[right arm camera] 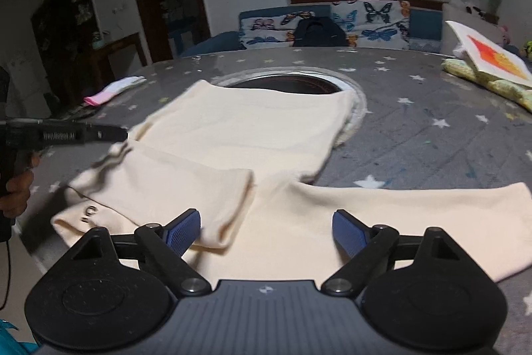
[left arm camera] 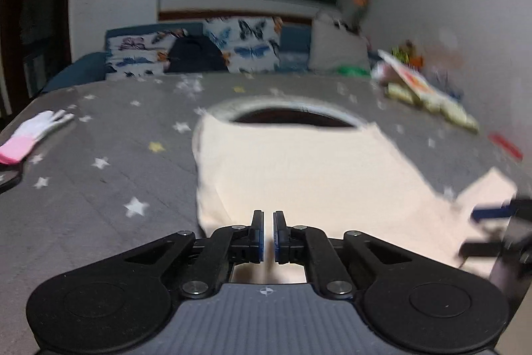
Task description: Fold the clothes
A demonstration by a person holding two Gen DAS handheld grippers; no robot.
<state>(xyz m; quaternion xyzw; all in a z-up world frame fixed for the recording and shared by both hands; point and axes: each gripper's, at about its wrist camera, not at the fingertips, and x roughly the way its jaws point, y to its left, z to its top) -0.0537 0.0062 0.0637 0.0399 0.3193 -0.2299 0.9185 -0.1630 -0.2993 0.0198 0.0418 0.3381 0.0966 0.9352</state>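
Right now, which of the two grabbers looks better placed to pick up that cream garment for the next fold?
The right gripper, probably. Its jaws stand wide open directly over the cream garment, by a folded edge. The left gripper is shut with nothing visibly between its pads.

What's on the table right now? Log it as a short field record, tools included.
surface: grey star-print table with a round hole
garment: cream garment spread flat, partly folded
left tool: shut, nothing visibly between the pads, over the garment
right tool: open, over the garment's near edge
other items: pink-and-white glove at the table's left edge
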